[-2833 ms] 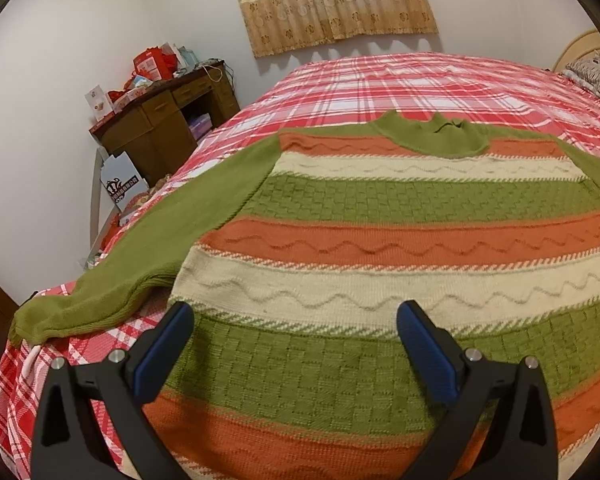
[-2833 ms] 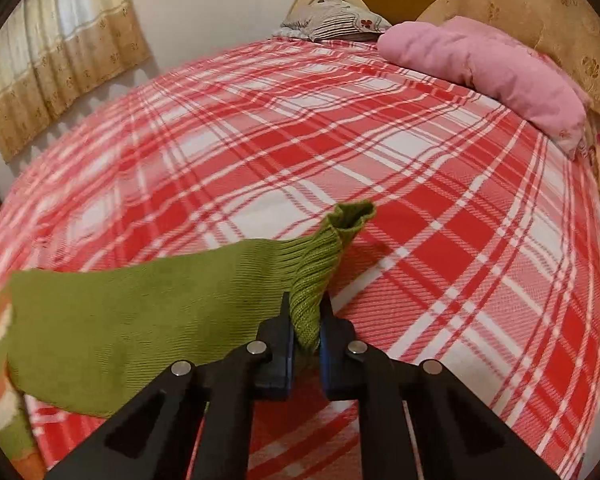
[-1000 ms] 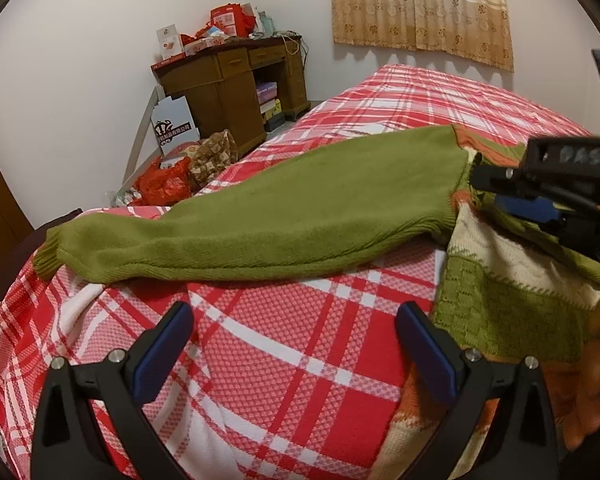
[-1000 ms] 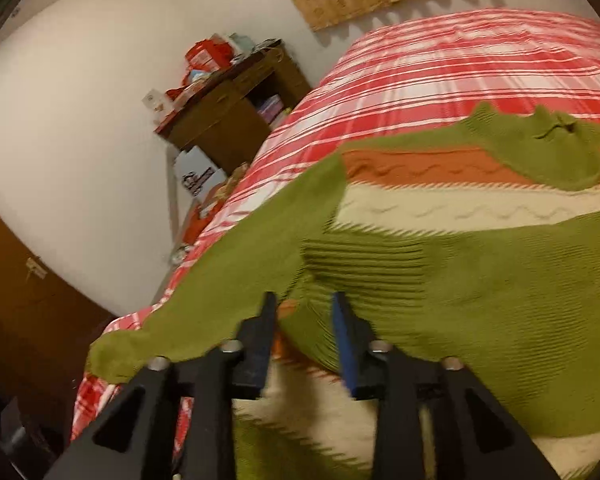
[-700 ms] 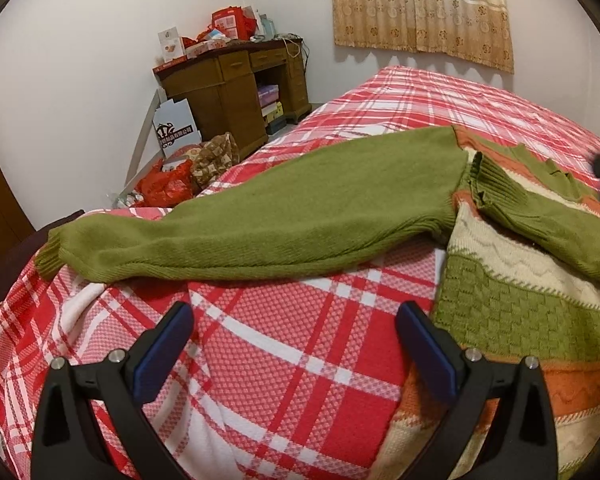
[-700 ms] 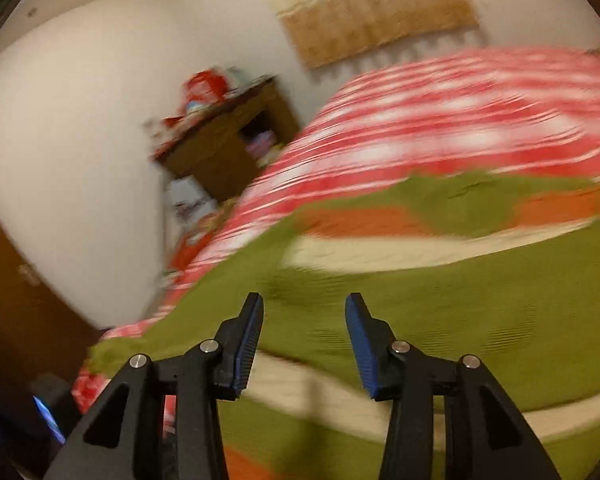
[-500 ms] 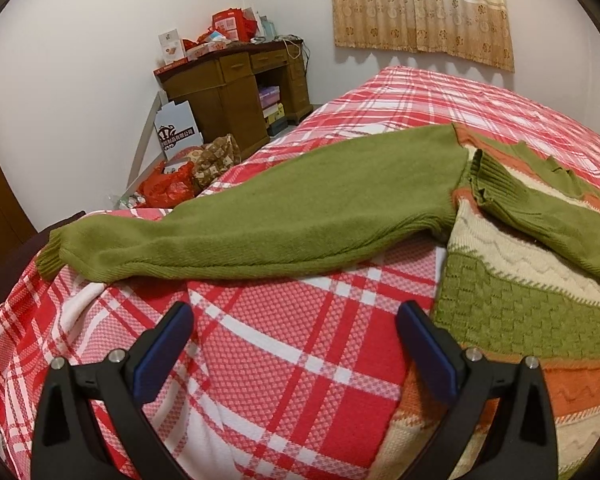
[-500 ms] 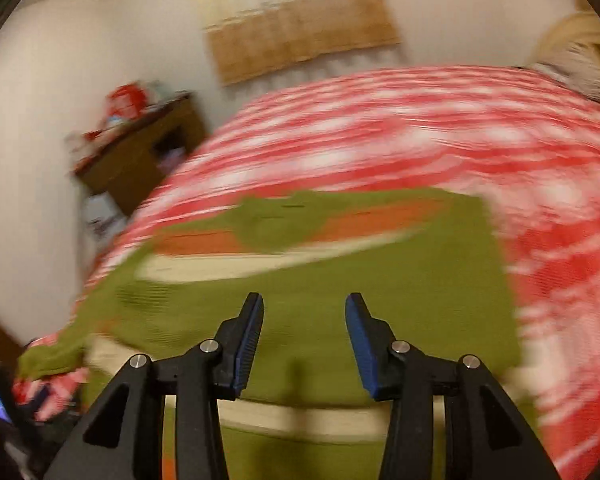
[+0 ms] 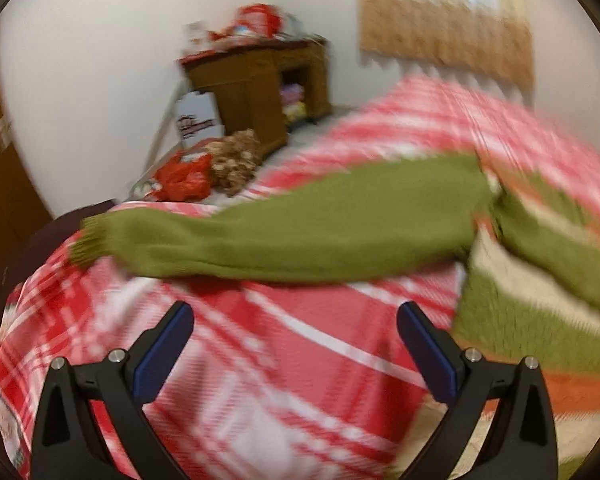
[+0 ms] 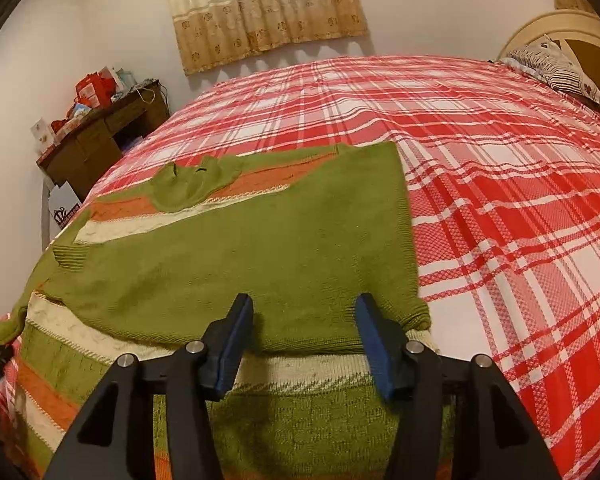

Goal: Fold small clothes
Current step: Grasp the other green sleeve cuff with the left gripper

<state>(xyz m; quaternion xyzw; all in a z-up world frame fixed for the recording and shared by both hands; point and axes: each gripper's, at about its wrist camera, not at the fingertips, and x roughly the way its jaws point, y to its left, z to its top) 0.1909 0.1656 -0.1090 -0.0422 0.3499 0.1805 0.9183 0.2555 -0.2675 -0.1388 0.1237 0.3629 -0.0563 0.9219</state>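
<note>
Two views split the scene between them: the right wrist camera gave a sharp look at the striped sweater [image 10: 204,280] lying flat on the red plaid bedspread [image 10: 500,200], with one green sleeve [image 10: 240,264] folded leftward across the chest, its ribbed cuff near the left edge, and the collar toward the far side; it also showed the curtain [image 10: 260,12] on the far wall and a patterned pillow [image 10: 556,68] at the far right. The left wrist camera, heavily blurred, showed what the other barely caught: the second sleeve [image 9: 280,236] stretched out to the left over the bedspread, plus a wooden desk [image 9: 260,88] and a red bag [image 9: 182,178] on the floor beyond the bed's edge. The right gripper [image 10: 304,336] had just been opening; its blue pads stood apart with nothing clamped between them, angled down above the folded sleeve's near edge. The left gripper [image 9: 296,344] stood wide and empty, tilted down over bare bedspread, near the outstretched sleeve but apart from it.
</note>
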